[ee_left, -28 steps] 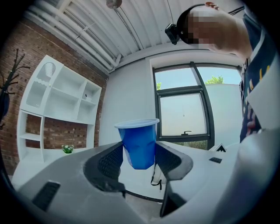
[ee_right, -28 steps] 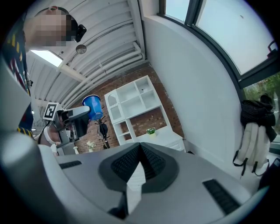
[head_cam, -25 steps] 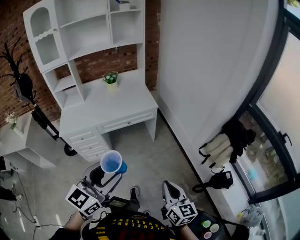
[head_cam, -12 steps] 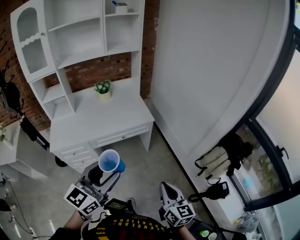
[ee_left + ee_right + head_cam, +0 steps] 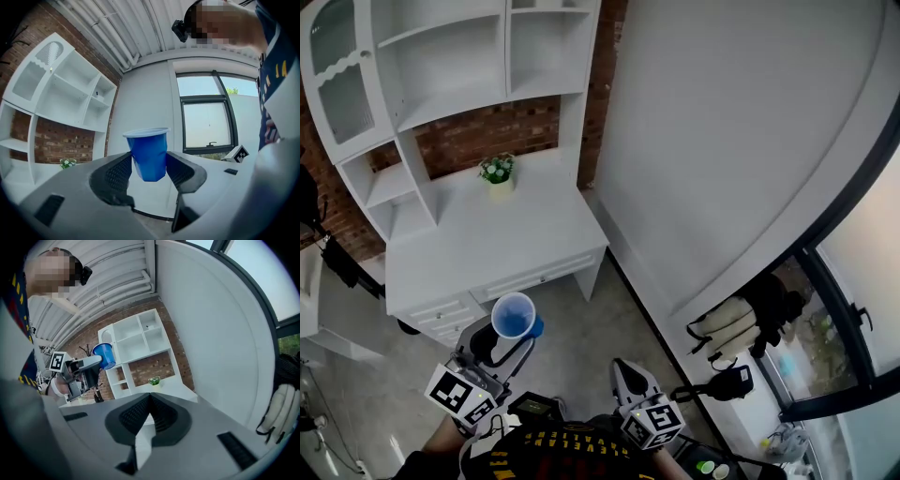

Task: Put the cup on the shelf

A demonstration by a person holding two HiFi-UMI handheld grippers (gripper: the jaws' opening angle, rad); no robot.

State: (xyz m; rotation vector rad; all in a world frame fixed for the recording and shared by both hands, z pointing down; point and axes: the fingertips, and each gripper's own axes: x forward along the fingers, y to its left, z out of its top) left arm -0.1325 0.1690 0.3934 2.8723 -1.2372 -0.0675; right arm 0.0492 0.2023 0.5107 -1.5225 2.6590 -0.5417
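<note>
left gripper (image 5: 149, 163) pinches blue cup (image 5: 149, 146), upright. right gripper (image 5: 149, 404) closed, empty. shelf (image 5: 441, 66) well apart ahead; cup picked up, placing not yet done.

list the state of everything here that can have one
blue cup: upright, mouth up, clamped in the left gripper, off the desk
left gripper: shut on the blue cup
right gripper: shut, nothing between its jaws
shelf: open-fronted, cup not yet on it
drawers: shut
potted plant: upright on the desk
</note>
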